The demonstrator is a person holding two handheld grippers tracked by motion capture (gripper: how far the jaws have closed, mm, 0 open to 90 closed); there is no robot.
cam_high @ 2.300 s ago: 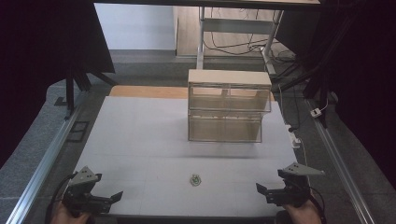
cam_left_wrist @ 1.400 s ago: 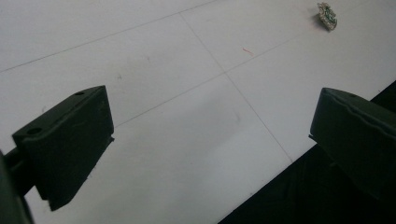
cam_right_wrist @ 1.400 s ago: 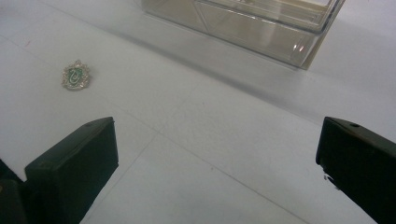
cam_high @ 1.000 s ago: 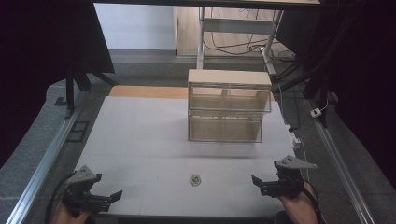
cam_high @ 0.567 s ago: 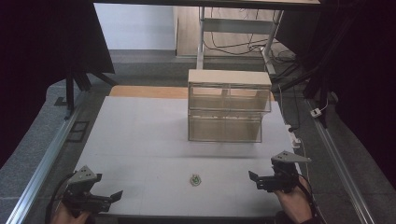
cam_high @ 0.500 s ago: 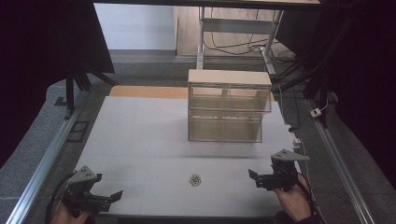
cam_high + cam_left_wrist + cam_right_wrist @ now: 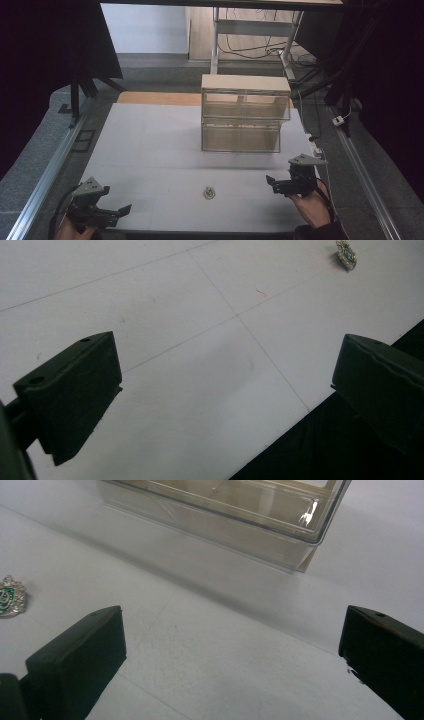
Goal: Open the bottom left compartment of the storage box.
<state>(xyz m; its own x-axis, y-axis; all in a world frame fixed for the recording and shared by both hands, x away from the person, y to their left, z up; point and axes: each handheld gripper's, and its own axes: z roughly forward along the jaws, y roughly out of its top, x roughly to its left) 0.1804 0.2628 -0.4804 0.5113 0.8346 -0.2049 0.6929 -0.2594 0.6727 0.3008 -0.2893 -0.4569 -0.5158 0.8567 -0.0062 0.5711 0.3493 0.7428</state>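
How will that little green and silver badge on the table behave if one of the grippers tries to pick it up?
The badge looks like metal, so probably stiff and light. It lies flat on the smooth white table, so the jaws may struggle to get under it, and it will likely slide rather than roll.

one small badge [image 7: 209,192], one clear drawer cabinet [image 7: 243,113] with perhaps four drawers, two tools

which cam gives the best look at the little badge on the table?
Right gripper view: the badge sits close at the left edge, its silver rim and green face readable, though partly cut off. The left gripper view has it small and far off at the top. The high view shows a tiny speck between the grippers.
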